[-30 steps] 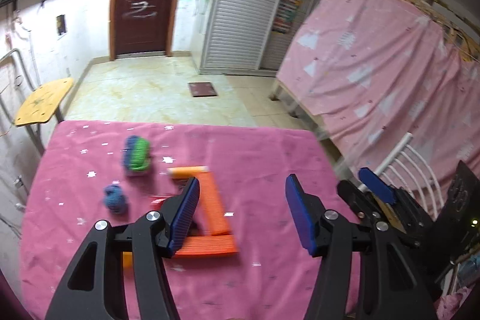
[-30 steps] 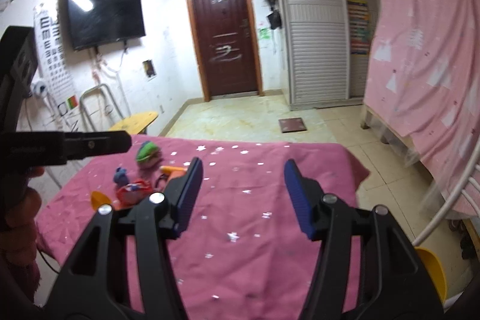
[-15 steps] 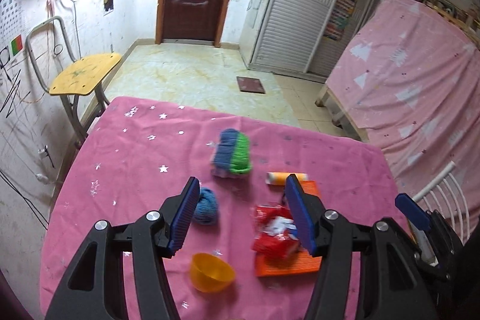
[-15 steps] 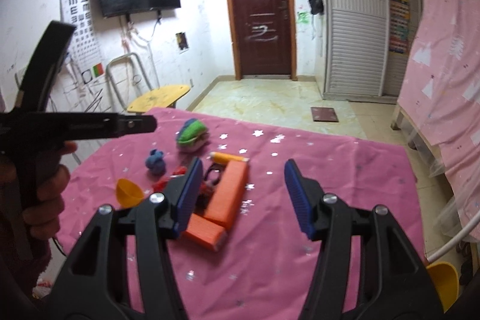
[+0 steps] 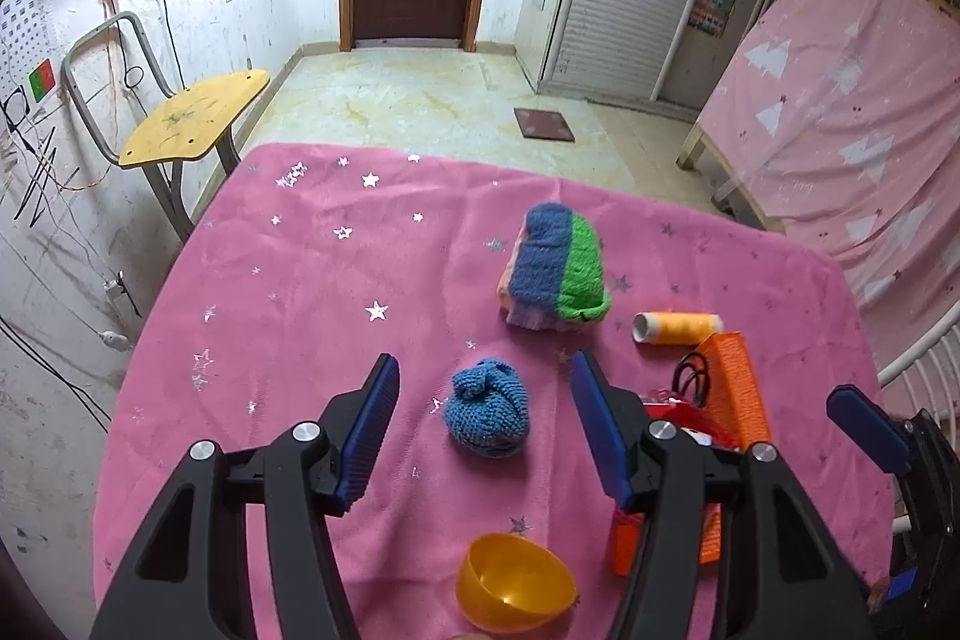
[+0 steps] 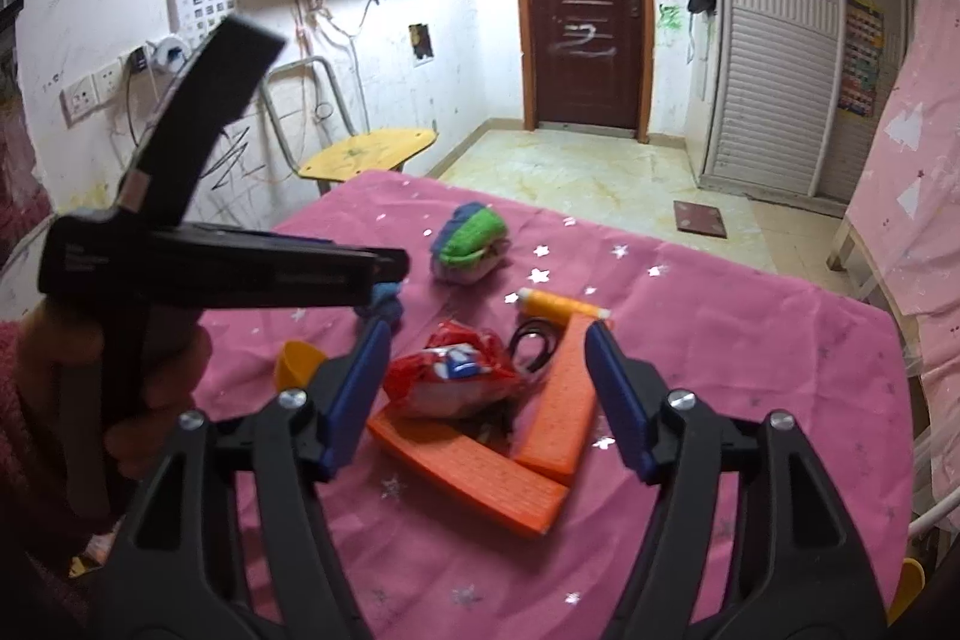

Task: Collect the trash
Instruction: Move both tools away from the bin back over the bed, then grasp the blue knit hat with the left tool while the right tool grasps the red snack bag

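A crumpled red snack wrapper [image 6: 450, 370] lies on an orange L-shaped plastic piece [image 6: 480, 466] on the pink tablecloth [image 6: 750, 340]. My right gripper [image 6: 486, 334] hovers just short of the wrapper, which shows between the fingers. Its jaws are opening and the pads do not touch it. My left gripper [image 5: 483, 364] is open above the cloth, with a small blue knitted ball [image 5: 486, 415] lying in the gap below it. From the left wrist, the wrapper [image 5: 678, 415] is mostly hidden behind one finger.
A blue-and-green knitted hat [image 5: 555, 268], a yellow thread spool [image 5: 678, 328], black hair ties [image 5: 693, 379] and an orange bowl [image 5: 516, 589] lie on the cloth. A yellow chair [image 5: 192, 124] stands beyond the far left corner. A hand [image 6: 150, 352] holds the left gripper.
Both grippers came lower and closer to the objects. The left swung from the orange piece to over the blue ball. The right now frames the red wrapper, with its jaws wider.
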Demonstrator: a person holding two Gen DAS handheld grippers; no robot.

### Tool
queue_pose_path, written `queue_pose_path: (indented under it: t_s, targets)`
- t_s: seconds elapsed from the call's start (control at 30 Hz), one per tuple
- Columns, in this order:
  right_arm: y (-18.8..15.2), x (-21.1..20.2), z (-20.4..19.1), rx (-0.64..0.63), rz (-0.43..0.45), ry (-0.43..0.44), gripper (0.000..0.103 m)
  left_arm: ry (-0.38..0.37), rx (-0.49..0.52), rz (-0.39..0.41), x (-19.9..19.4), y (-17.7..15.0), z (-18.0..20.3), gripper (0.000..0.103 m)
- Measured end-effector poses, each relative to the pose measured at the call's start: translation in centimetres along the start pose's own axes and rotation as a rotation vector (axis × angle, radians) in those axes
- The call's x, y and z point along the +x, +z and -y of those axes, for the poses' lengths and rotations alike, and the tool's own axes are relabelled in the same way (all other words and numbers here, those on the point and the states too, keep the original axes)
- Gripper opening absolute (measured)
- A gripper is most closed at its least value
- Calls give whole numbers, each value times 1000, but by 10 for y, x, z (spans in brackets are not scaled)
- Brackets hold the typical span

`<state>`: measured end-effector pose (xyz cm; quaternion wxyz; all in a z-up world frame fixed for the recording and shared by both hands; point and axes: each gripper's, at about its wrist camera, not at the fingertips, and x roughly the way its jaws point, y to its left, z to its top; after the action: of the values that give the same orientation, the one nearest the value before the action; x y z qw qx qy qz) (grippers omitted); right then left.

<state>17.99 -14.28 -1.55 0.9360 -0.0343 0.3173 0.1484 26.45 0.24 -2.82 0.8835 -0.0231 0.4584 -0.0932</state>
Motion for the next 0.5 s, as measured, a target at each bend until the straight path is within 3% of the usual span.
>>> queue_pose_path:
  t_s: [0.23,0.5]
  targets:
    - [0,17,-8,-8,-41,34,71,0,29,-59,18,-1,5,20]
    - [-2,35,-8,4,-94,61,72,-11,-10,-44,16,2,-3,17]
